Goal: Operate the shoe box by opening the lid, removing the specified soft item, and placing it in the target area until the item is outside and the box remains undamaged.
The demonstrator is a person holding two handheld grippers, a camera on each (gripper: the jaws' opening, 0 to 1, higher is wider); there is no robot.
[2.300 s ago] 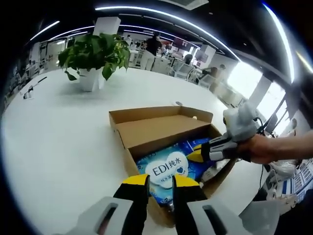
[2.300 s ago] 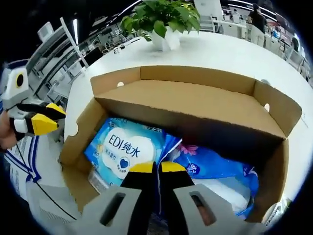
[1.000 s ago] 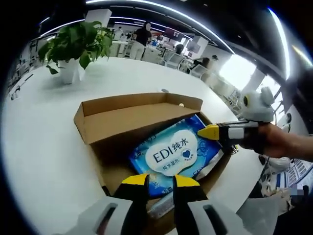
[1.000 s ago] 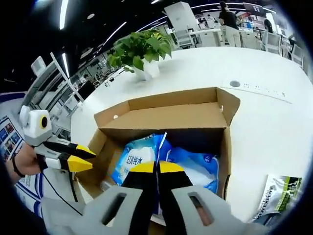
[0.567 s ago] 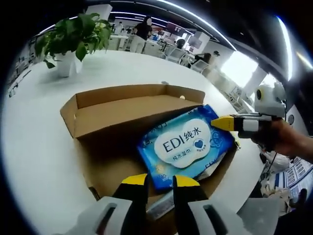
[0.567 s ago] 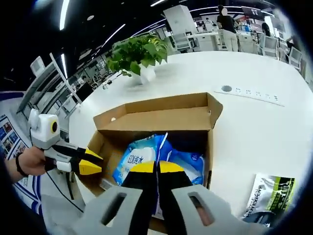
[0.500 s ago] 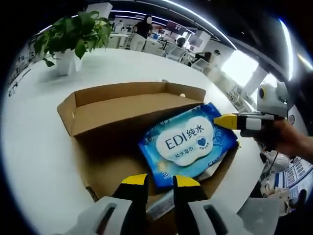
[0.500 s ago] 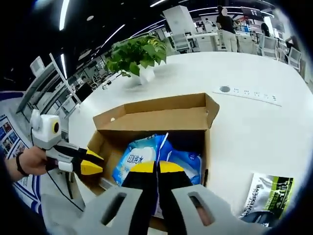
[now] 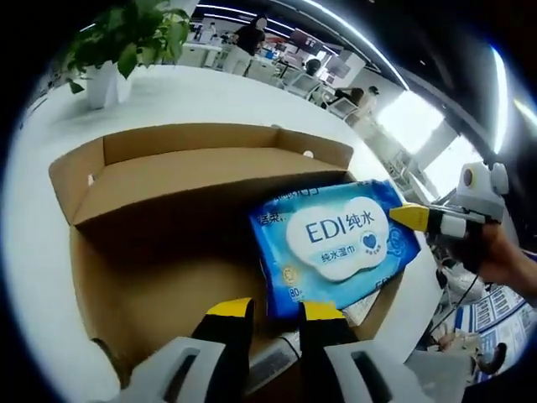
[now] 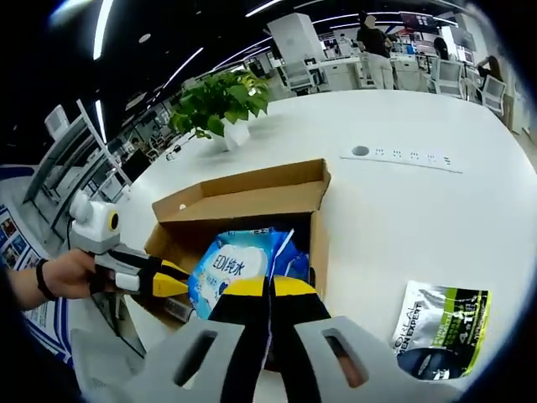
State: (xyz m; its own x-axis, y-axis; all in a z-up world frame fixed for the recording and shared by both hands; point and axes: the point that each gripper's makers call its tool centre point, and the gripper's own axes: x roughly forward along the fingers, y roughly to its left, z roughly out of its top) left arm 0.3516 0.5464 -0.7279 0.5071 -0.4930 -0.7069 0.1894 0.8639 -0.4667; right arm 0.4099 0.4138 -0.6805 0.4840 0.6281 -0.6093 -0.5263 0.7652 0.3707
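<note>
1. One blue rectangular wet-wipe pack with a white cloud label [image 9: 336, 240] hangs above the open brown cardboard shoe box [image 9: 168, 193], pinched at its edge by the right gripper [image 10: 269, 287], jaws pressed onto it.
2. Its long axis runs across the left gripper view; the left gripper [image 9: 275, 309] sits just below the pack, jaws slightly apart, holding nothing.
3. Right gripper view adds the white table [image 10: 403, 201] and a green-black foil pouch [image 10: 440, 327] beside the box, where the pack could probably be set down.
</note>
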